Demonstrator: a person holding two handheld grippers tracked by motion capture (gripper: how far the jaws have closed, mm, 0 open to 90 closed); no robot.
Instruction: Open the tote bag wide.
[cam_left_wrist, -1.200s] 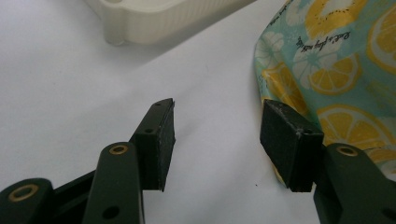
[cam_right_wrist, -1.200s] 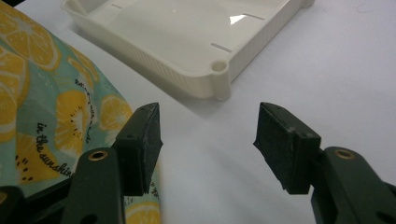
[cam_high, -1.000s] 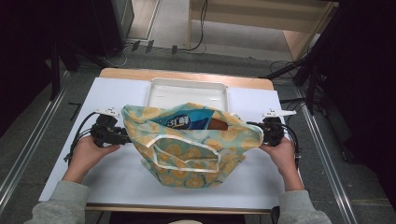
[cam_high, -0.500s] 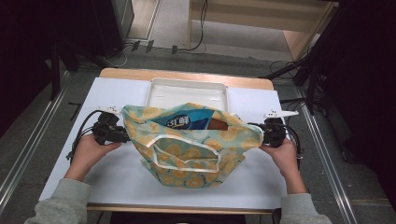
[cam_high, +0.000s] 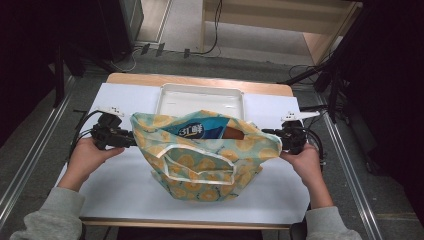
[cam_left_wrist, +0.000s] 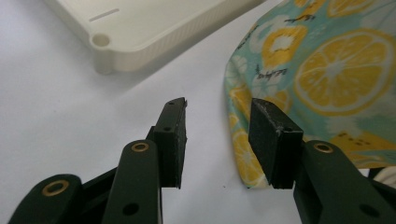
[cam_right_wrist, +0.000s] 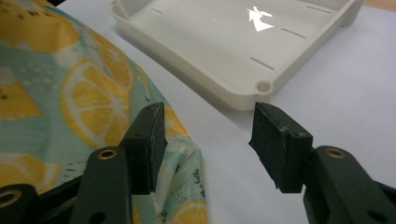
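- I see the bag (cam_high: 207, 155) on the white table (cam_high: 120, 185), just in front of the tray (cam_high: 200, 97).
- My left tool (cam_high: 131, 139) is at the bag's left edge. Its jaws have just been closing, but they are apart and grip nothing; the cloth sits beside one jaw.
- My right tool (cam_high: 267, 132) is at the bag's right edge. Its jaws have been closing a little too, and they are loose, with the cloth beside one jaw.
- A blue packet (cam_high: 197, 131) sits inside the bag.

Lemon-print cloth bag (cam_high: 205, 157) slumps open mid-table, snack packets inside
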